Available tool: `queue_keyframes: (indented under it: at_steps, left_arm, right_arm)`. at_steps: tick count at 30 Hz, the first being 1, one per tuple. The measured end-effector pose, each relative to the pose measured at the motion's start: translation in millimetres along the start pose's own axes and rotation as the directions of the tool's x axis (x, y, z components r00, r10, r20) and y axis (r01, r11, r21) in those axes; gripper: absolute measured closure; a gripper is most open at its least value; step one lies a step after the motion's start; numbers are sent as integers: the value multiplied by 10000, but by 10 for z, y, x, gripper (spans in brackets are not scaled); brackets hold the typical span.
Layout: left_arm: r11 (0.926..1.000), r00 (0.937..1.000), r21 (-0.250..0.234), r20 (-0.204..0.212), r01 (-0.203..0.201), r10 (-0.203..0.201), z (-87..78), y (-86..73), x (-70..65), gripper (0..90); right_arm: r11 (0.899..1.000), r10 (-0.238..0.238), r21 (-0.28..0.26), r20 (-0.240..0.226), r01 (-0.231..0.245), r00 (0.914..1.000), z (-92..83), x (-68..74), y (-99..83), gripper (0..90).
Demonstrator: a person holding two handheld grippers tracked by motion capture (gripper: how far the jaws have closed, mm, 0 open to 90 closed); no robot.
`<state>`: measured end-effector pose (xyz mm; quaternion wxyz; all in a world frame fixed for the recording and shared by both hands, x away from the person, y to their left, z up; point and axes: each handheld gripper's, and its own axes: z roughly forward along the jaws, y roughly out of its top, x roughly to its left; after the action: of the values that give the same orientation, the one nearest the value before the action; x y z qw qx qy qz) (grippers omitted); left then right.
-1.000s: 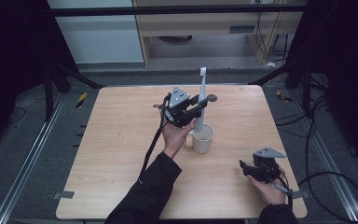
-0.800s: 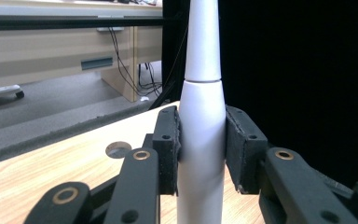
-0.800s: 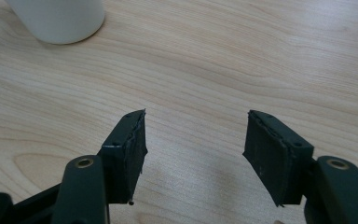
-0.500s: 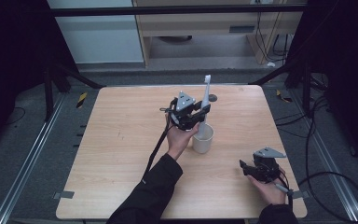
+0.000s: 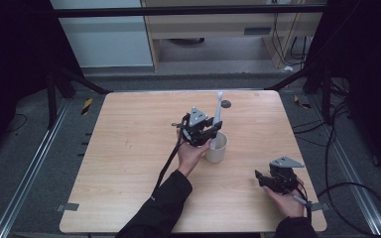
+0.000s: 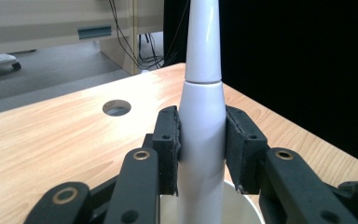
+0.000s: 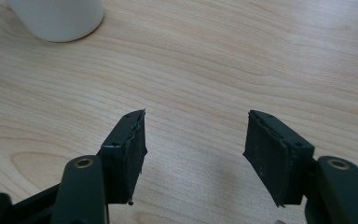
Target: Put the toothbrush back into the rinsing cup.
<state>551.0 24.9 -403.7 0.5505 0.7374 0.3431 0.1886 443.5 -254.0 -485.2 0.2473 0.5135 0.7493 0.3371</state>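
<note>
Toothbrush (image 6: 200,140) stands upright, clenched in our left tongs (image 5: 202,130) directly above the cup (image 5: 216,148); our right tongs (image 7: 196,154) rest released, well apart on the counter (image 5: 129,144).

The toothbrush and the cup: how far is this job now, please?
Done: the left gripper is shut on the white toothbrush, upright, directly above the white cup. In hand: its lower end stands at the cup's mouth; how deep it sits I cannot tell. Left: release it into the cup. The right gripper rests open, nothing between its jaws, over bare table.
</note>
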Motion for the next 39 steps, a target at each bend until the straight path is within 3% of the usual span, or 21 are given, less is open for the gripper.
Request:
queue_keyframes:
  at_steps: [21,39]
  left_arm:
    - [9939,9994,1046,48,-350,347,137,-225,-50,664]
    - [9925,9994,1172,61,-351,346,108,-248,-22,608]
  right_arm:
    - [10000,80,-2,13,-80,10000,-5,-3,2,379]
    - [10000,11,-17,19,-11,10000,-8,11,7,379]
